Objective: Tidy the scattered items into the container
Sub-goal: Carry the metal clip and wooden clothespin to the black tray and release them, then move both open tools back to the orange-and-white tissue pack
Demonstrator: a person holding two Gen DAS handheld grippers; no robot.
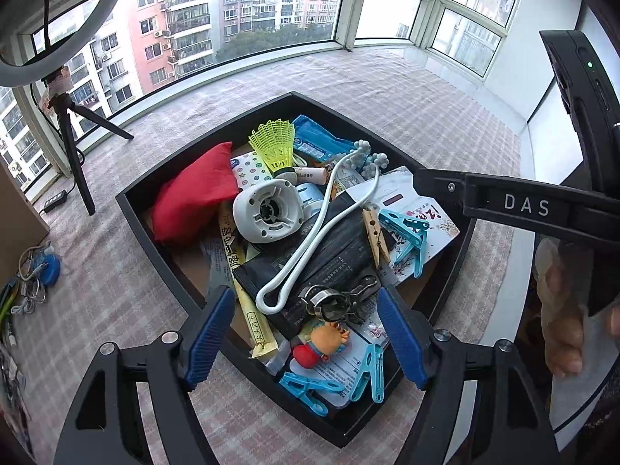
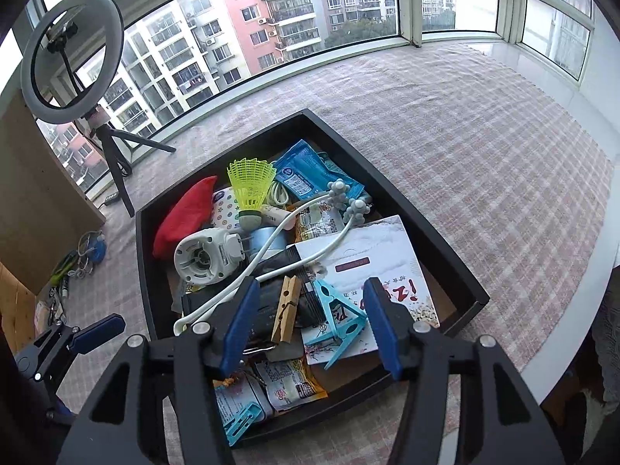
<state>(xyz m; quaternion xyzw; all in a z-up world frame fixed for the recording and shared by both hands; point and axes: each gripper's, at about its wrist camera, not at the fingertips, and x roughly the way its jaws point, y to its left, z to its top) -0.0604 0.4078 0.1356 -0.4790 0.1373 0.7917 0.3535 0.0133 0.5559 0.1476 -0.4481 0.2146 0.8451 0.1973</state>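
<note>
Both claws, left gripper (image 1: 306,333) and right gripper (image 2: 310,325), hang wide and empty over the black tray (image 1: 155,228), already heaped with items, so a careless drop could slide the blue clip (image 2: 341,317) off the pile.

Checked cloth-covered table (image 2: 484,155) bears black tray (image 2: 438,248) and tripod (image 2: 124,178)
</note>
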